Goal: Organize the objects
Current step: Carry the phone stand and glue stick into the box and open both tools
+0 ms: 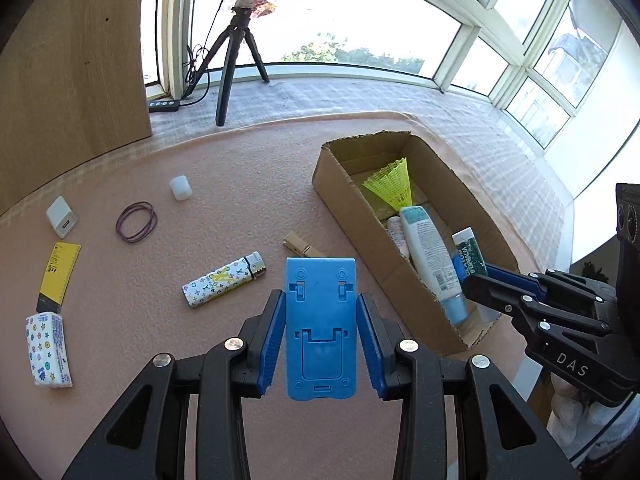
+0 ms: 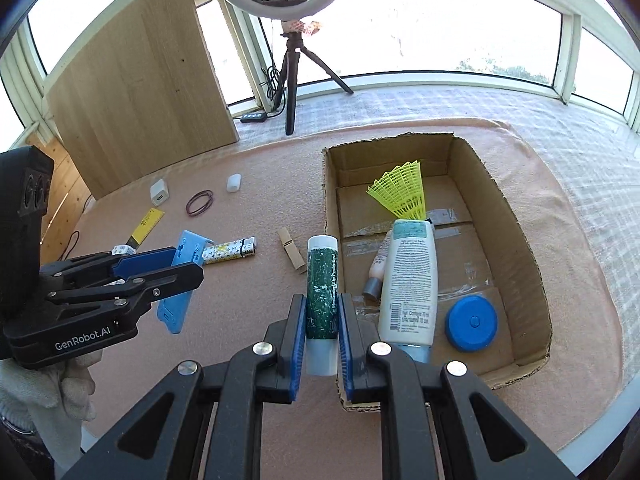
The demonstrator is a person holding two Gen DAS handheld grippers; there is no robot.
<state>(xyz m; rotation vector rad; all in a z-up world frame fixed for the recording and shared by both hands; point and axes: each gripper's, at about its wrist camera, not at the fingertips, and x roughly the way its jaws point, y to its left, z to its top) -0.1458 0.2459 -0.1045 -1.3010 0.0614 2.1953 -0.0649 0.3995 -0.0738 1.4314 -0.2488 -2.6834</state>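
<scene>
L hand-held gripper [image 1: 320, 340] pinching blue phone stand [image 1: 320, 328], R hand-held gripper [image 2: 322, 336] pinching green tube [image 2: 322, 292] near box [image 2: 516, 208]

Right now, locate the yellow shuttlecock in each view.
Left wrist view: yellow shuttlecock upper right of centre, inside the cardboard box.
Right wrist view: shuttlecock above centre, at the box's far end.
Shared landmark: white lotion bottle beside it.

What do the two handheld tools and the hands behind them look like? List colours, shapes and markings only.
Both tools are black plastic linkages with silver rivets and blue ribbed pads. The left tool reads "GenRobot.AI" in white on its side; the right tool reads "DAS". Each has a black camera block behind. The left hand and right hand wear white knitted gloves.
</scene>
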